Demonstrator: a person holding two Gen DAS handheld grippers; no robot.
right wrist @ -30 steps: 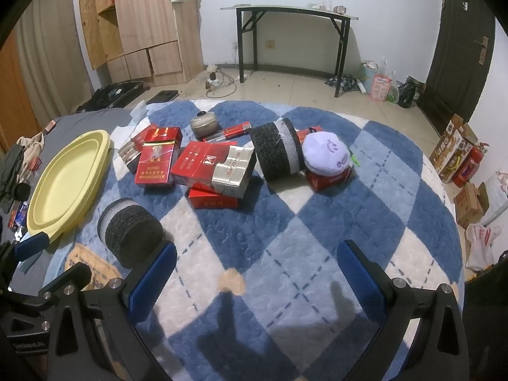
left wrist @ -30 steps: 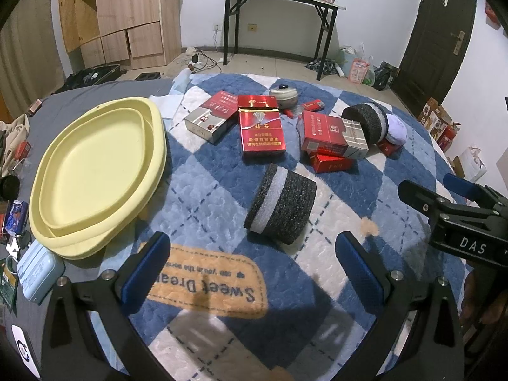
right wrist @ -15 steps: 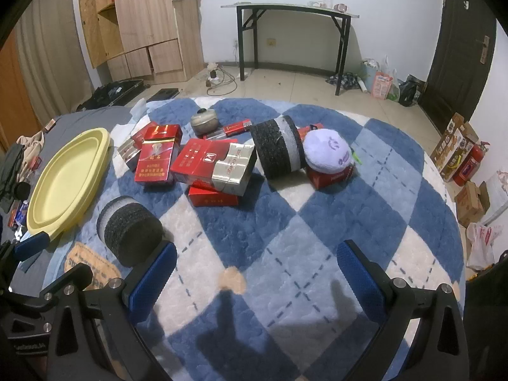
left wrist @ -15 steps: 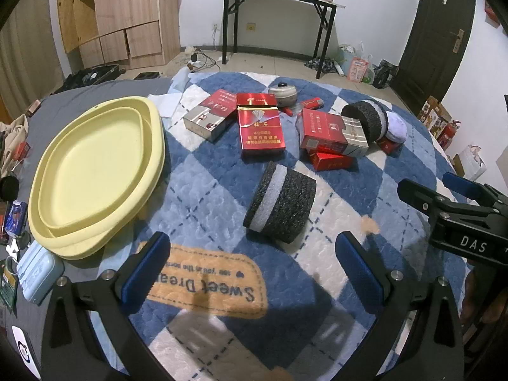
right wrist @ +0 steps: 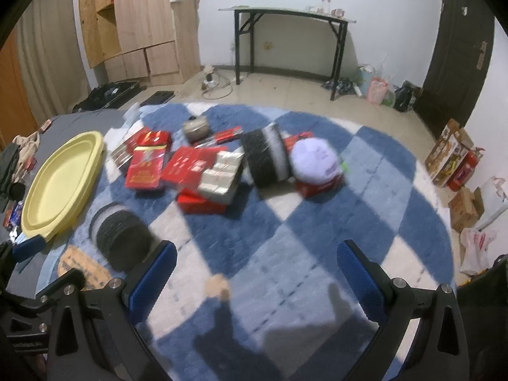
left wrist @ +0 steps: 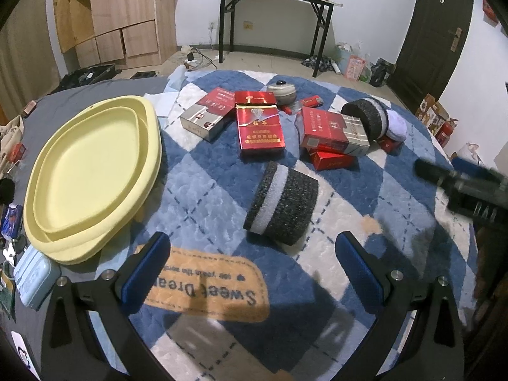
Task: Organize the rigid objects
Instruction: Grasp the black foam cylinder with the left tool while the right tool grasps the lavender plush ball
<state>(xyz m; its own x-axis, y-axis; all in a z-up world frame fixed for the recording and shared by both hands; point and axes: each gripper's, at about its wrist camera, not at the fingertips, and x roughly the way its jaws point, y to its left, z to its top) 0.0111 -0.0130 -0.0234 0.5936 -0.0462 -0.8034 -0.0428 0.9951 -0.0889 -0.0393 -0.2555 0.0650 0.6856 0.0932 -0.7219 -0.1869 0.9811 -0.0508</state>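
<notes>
Several red cigarette boxes lie in the middle of the blue checked quilt, also in the right wrist view. A black-and-white foam roll lies just ahead of my open, empty left gripper; it shows at the left in the right wrist view. A second foam roll, a purple plush ball and a small lidded pot lie further back. My right gripper is open and empty above the quilt.
A yellow oval tray sits at the left, also in the right wrist view. A light blue case lies by its near end. An orange label patch is sewn on the quilt. Beyond are floor, a black table and cabinets.
The right gripper has lifted and drawn back, so its view is blurred and shows more of the room. The left gripper has barely moved. Both stay open.
</notes>
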